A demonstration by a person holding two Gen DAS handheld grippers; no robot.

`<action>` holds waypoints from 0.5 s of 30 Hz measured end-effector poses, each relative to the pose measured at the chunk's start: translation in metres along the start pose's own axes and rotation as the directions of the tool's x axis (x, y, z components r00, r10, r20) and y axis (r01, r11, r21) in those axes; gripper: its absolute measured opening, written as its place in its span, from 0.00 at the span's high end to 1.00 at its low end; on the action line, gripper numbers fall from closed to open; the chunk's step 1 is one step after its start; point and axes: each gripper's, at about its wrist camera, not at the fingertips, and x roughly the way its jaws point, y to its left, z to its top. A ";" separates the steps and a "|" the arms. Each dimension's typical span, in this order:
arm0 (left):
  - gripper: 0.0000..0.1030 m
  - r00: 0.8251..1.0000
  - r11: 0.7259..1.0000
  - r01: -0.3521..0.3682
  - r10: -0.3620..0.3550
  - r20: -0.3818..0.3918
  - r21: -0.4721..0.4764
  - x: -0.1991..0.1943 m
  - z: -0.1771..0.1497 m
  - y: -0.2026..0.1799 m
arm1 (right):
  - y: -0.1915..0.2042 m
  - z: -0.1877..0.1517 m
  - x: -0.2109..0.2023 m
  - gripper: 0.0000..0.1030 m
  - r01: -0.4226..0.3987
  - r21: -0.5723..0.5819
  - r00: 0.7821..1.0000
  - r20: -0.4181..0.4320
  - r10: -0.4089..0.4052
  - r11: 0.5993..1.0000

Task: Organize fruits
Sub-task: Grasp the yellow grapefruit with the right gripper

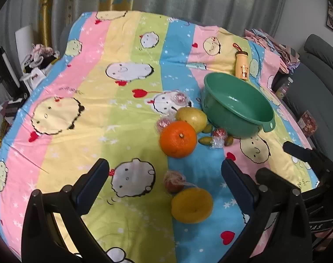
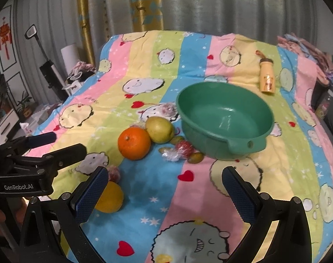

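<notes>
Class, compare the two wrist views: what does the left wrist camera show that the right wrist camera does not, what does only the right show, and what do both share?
Only the left wrist view shows the grey chair at the right edge and the red box beside the bed.

Only the right wrist view shows the red wall ornament, the potted plant and the "GenRobot.AI" label on the left tongs.

Both show the empty green bowl, the orange, the pear, the yellow fruit, the small bottle and the striped cartoon sheet.

Both grippers (image 1: 165, 173) (image 2: 165, 180) were black plastic, blue textured finger pads (image 2: 91, 194), silver screws, white "GenRobot.AI" lettering on one.
</notes>
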 end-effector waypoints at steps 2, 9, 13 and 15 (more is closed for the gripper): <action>0.01 1.000 1.000 0.017 -0.017 -0.013 -0.009 0.003 -0.001 0.001 | 0.002 -0.002 0.004 0.00 -0.017 -0.006 1.000 -0.014 0.017 1.000; 0.07 0.991 0.993 0.098 -0.102 -0.082 -0.060 0.016 -0.005 0.006 | 0.009 -0.013 0.022 0.00 -0.151 0.002 0.986 -0.072 0.151 0.989; 0.11 0.980 0.985 0.143 -0.155 -0.123 -0.101 0.025 -0.008 0.011 | 0.019 -0.021 0.034 0.00 -0.219 -0.018 0.971 -0.105 0.215 0.976; 0.12 0.976 0.982 0.154 -0.169 -0.138 -0.111 0.027 -0.009 0.012 | 0.023 -0.023 0.038 0.04 -0.268 -0.016 0.958 -0.112 0.264 0.963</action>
